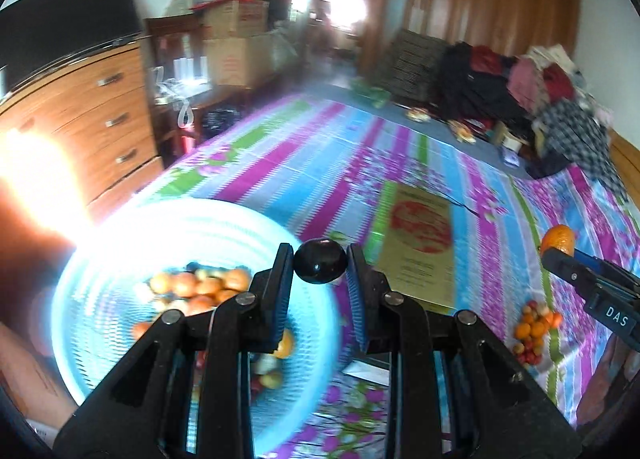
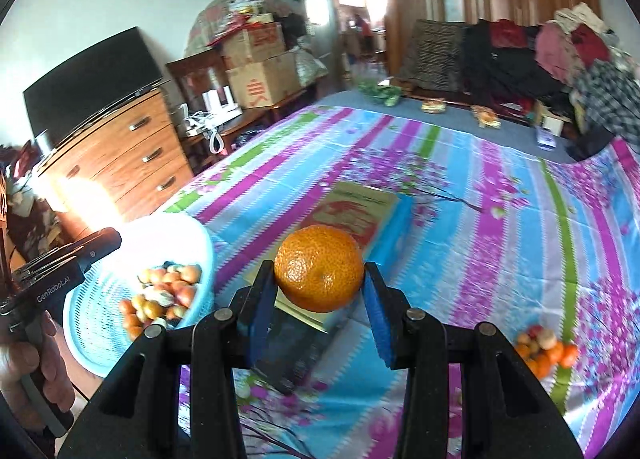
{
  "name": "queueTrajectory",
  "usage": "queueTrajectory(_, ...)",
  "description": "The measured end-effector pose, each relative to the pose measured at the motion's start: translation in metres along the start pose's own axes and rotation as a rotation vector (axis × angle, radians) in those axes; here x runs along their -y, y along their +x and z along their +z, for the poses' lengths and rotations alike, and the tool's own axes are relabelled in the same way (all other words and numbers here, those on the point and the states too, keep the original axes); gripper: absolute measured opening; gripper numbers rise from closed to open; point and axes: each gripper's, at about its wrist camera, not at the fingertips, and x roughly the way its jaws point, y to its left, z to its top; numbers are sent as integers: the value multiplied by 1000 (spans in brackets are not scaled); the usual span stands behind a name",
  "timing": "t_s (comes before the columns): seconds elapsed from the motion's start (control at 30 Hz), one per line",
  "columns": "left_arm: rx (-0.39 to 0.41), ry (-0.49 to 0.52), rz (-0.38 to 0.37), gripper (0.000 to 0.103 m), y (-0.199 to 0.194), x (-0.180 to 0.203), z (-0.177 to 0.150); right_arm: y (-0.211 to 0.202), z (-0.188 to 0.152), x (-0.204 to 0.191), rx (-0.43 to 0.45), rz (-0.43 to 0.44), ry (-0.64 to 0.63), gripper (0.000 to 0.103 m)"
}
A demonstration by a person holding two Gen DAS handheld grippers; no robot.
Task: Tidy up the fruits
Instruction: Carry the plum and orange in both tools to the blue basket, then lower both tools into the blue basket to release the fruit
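Observation:
My left gripper (image 1: 320, 265) is shut on a small dark round fruit (image 1: 320, 266) and holds it above the right rim of a light blue basket (image 1: 100, 259) that holds several oranges and small apples. My right gripper (image 2: 320, 279) is shut on an orange (image 2: 319, 268) and holds it above the bed. That orange also shows in the left wrist view (image 1: 559, 239), with the right gripper (image 1: 560, 257) under it. The basket (image 2: 96, 319) lies to the left in the right wrist view, with the left gripper's body over it. A small pile of loose fruit (image 1: 534, 331) (image 2: 546, 349) lies on the bedsheet at the right.
A flat gold and red box (image 1: 420, 243) (image 2: 352, 215) lies on the striped bedsheet (image 2: 500, 239) ahead of both grippers. A wooden dresser (image 2: 116, 163) stands left of the bed. Clothes (image 2: 580, 59) are piled at the far right. Small items lie at the bed's far end.

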Motion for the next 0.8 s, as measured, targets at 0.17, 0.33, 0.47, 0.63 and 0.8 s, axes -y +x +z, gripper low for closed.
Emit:
queueTrajectory(0.17,9,-73,52,27,-3,-42,3,21,16,-42,-29,53,-44,47)
queueTrajectory(0.33,10,-131,94,27,-5,-76,2,41,27,-83,-63,97,-81,47)
queueTrajectory(0.47,17,-176,116,27,-7,-103,2,54,36,-111,-84,127,-111,47)
queueTrajectory(0.63,25,-230,147,27,-13,-136,0,72,45,-146,-120,164,-149,47)
queueTrajectory(0.8,4,-256,171,27,-9,-158,-2,90,48,-176,-167,197,-173,47)
